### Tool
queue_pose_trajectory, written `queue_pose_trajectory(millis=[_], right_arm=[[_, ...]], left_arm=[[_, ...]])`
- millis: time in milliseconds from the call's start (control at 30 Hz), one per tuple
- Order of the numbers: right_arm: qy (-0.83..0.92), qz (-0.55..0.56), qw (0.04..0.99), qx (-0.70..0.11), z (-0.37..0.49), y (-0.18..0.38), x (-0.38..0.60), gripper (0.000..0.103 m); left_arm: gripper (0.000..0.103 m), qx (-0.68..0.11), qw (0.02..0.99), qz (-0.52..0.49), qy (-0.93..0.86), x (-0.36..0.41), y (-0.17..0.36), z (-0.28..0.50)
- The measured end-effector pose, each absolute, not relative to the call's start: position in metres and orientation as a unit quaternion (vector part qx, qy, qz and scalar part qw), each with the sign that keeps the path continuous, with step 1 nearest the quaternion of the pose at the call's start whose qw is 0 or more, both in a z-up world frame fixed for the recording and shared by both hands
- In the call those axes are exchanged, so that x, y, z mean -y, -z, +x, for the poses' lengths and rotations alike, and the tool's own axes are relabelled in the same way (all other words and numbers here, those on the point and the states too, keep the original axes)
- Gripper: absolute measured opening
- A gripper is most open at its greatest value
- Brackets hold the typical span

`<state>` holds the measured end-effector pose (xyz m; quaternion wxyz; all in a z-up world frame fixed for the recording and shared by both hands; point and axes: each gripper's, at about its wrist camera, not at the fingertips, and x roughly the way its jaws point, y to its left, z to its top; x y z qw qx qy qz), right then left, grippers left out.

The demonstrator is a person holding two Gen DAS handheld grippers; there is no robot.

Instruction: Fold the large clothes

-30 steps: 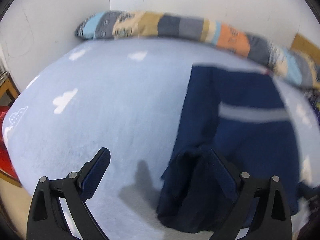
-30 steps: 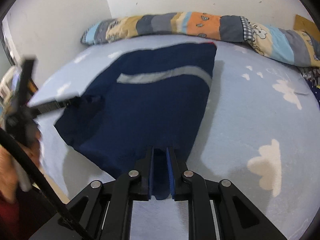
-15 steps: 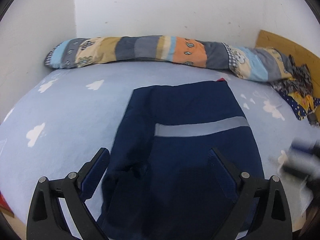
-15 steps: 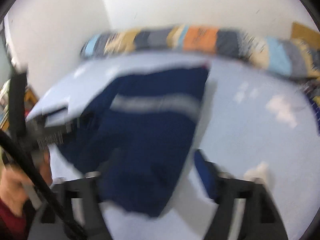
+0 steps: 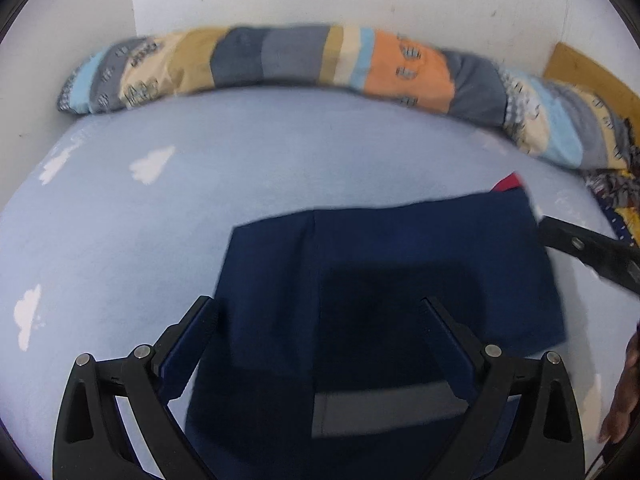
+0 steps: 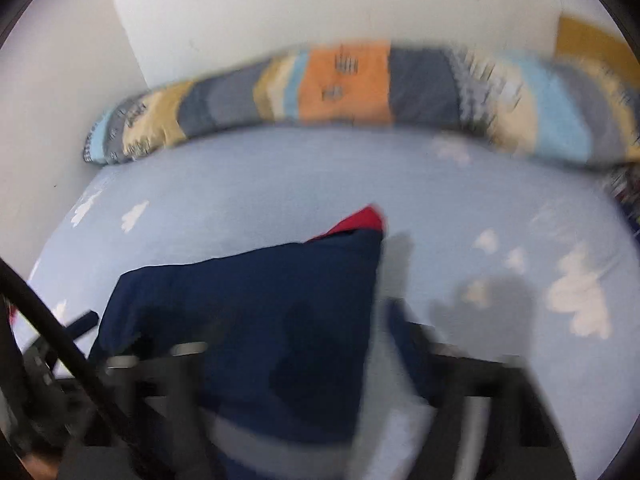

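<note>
A navy garment (image 5: 360,264) with a grey stripe (image 5: 384,408) lies flat on the light blue bed sheet (image 5: 140,240); a red bit (image 5: 508,182) shows at its far right corner. My left gripper (image 5: 318,316) hovers open above the garment's near half, nothing between its fingers. In the blurred right wrist view the garment (image 6: 248,312) fills the lower left. My right gripper (image 6: 296,344) is over its right edge, jaws apart and closing, with that edge between them and no pad seen pressing on it. From the left wrist view the right gripper (image 5: 580,248) juts in at the right.
A long patchwork bolster (image 5: 320,60) lies along the white wall at the back. Patterned cloth (image 5: 616,196) is heaped at the far right by a brown board (image 5: 588,68). A person's hand (image 5: 624,392) shows at the right edge. A black cable (image 6: 60,340) crosses the lower left.
The right gripper let go of the garment's near hem, opened wide, then narrowed. Both grippers moved toward the garment's far end; the grey stripe now sits near the picture's bottom.
</note>
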<state>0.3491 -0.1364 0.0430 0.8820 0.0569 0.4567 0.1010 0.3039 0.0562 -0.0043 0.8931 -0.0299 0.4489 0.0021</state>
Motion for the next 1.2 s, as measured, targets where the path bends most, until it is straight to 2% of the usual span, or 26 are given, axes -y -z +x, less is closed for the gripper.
queue_pose_trajectory(millis=[33,100,200,267,367,467,533,600,733,900,1000,1067,1200], right_arm=[[-0.089,0.050,0.871,-0.480,0.362,-0.031,0.132,0.031],[-0.075,0.022,0.854,-0.514,0.378,-0.007,0.124,0.031],[-0.072,0.006,0.838,-0.541,0.387,0.025,0.117,0.033],[-0.073,-0.003,0.842,-0.535,0.387,0.020,0.115,0.034],[-0.088,-0.001,0.857,-0.508,0.368,-0.005,0.120,0.034],[-0.115,0.019,0.869,-0.482,0.324,-0.037,0.130,0.035],[-0.127,0.009,0.868,-0.480,0.291,-0.047,0.131,0.041],[-0.142,0.001,0.864,-0.482,0.254,-0.052,0.129,0.041],[-0.169,-0.017,0.853,-0.494,0.178,-0.046,0.119,0.048],[-0.176,-0.011,0.849,-0.499,0.126,-0.023,0.113,0.048],[-0.168,-0.059,0.848,-0.499,0.121,-0.005,0.101,0.048],[-0.175,-0.065,0.842,-0.506,0.125,0.006,0.099,0.048],[-0.182,-0.053,0.846,-0.499,0.124,0.006,0.104,0.048]], left_arm=[[0.099,-0.461,0.887,-0.028,-0.006,-0.057,0.015,0.309],[0.101,-0.480,0.877,-0.025,-0.016,-0.060,0.033,0.317],[0.103,-0.501,0.861,-0.087,-0.003,-0.077,0.053,0.326],[0.103,-0.504,0.856,-0.112,0.007,-0.084,0.054,0.328],[0.103,-0.487,0.868,-0.097,-0.006,-0.086,0.036,0.317],[0.103,-0.460,0.884,-0.080,0.004,-0.085,0.014,0.297],[0.103,-0.447,0.891,-0.073,0.011,-0.085,0.004,0.276],[0.103,-0.440,0.895,-0.074,0.011,-0.088,0.003,0.255],[0.103,-0.449,0.891,-0.063,0.012,-0.092,0.008,0.213],[0.103,-0.460,0.888,-0.015,-0.023,-0.093,0.018,0.162],[0.103,-0.503,0.863,-0.009,-0.045,-0.100,0.046,0.161],[0.103,-0.505,0.862,-0.028,-0.039,-0.107,0.056,0.160],[0.096,-0.473,0.879,-0.032,-0.054,-0.109,0.036,0.144]])
